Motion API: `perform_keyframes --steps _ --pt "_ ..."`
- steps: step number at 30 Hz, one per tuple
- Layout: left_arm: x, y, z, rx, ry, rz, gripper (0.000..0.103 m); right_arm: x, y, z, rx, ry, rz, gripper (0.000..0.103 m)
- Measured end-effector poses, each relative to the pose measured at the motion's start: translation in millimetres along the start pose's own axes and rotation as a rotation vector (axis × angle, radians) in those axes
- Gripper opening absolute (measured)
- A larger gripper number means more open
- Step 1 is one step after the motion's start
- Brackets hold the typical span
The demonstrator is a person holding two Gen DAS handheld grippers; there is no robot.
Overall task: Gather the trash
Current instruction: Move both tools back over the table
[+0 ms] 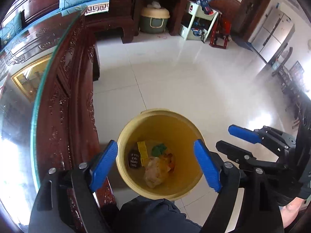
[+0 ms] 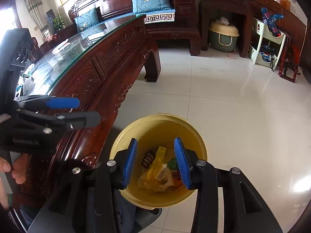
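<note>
Right wrist – bin (image 2: pixel 196 136) below parted tongs (image 2: pixel 157 162) (trash (image 2: pixel 155 178) inside)

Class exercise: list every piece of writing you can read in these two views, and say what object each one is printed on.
"IF YOU CAN READ THIS": dark oval tag in the yellow bin; partly hidden in the right wrist view.
Embossed lettering on the left claw body: too blurred to read.
Print on the yellow slip in the bin: too small to read.
</note>
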State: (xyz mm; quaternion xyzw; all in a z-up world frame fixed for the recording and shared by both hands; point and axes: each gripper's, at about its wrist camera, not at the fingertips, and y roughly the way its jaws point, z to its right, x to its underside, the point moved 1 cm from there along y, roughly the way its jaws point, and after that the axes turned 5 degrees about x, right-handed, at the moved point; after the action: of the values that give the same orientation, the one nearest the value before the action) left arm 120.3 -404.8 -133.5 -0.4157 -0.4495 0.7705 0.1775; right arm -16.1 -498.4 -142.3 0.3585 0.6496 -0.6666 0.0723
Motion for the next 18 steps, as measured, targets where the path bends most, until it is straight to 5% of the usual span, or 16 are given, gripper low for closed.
perform_keyframes --steps 5,10,18 --pt "4 -23 -1 -0.004 -0.008 0.057 0.093 -2 -13 -10 0.003 -0.02 0.039 0.053" --pt "14 -54 -6 -0.018 -0.043 0.128 0.099 -5 -33 -27 0.021 -0.047 0.135 0.09" --pt "31 -107 -24 -0.129 -0.075 0.243 0.099 -10 -57 -81 0.173 -0.203 0.239 0.094"
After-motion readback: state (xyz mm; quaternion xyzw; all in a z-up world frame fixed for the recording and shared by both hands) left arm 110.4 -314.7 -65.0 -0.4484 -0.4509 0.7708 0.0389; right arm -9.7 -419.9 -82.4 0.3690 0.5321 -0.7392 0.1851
